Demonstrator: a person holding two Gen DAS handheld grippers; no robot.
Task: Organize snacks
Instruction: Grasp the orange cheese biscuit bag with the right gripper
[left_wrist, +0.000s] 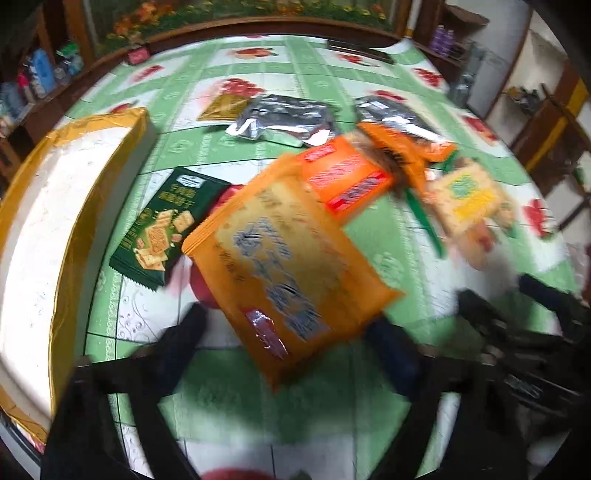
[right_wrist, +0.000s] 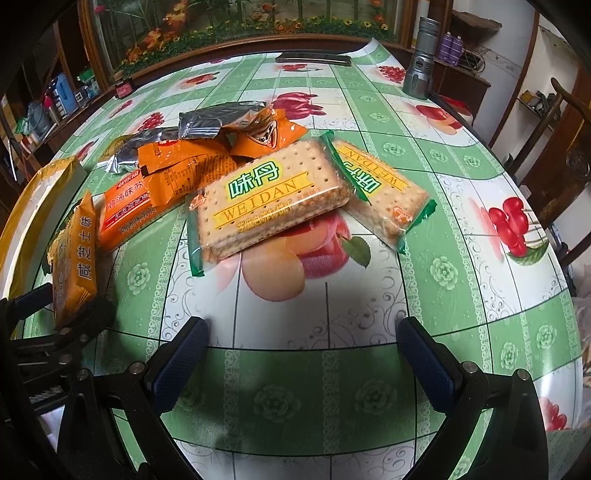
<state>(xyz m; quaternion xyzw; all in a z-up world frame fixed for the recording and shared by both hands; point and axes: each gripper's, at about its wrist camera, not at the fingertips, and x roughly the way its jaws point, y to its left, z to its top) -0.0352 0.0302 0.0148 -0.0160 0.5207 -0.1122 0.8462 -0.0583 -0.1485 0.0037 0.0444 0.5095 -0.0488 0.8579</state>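
In the left wrist view my left gripper (left_wrist: 291, 339) is shut on an orange cracker packet (left_wrist: 284, 269) and holds it above the table, blurred. A dark green packet (left_wrist: 162, 225) lies beside the white gold-edged box (left_wrist: 62, 229). An orange-red packet (left_wrist: 347, 177), silver packets (left_wrist: 284, 118) and a Weidan cracker packet (left_wrist: 469, 199) lie beyond. In the right wrist view my right gripper (right_wrist: 299, 354) is open and empty, just short of two Weidan packets (right_wrist: 273, 195) (right_wrist: 384, 195). The held orange packet (right_wrist: 75, 258) shows at the left, in the left gripper (right_wrist: 55, 332).
A flowered green tablecloth (right_wrist: 443, 155) covers the table. A grey flashlight (right_wrist: 421, 59) and a dark flat object (right_wrist: 314, 58) stand at the far edge. Wooden shelves and a chair (right_wrist: 554, 147) surround the table.
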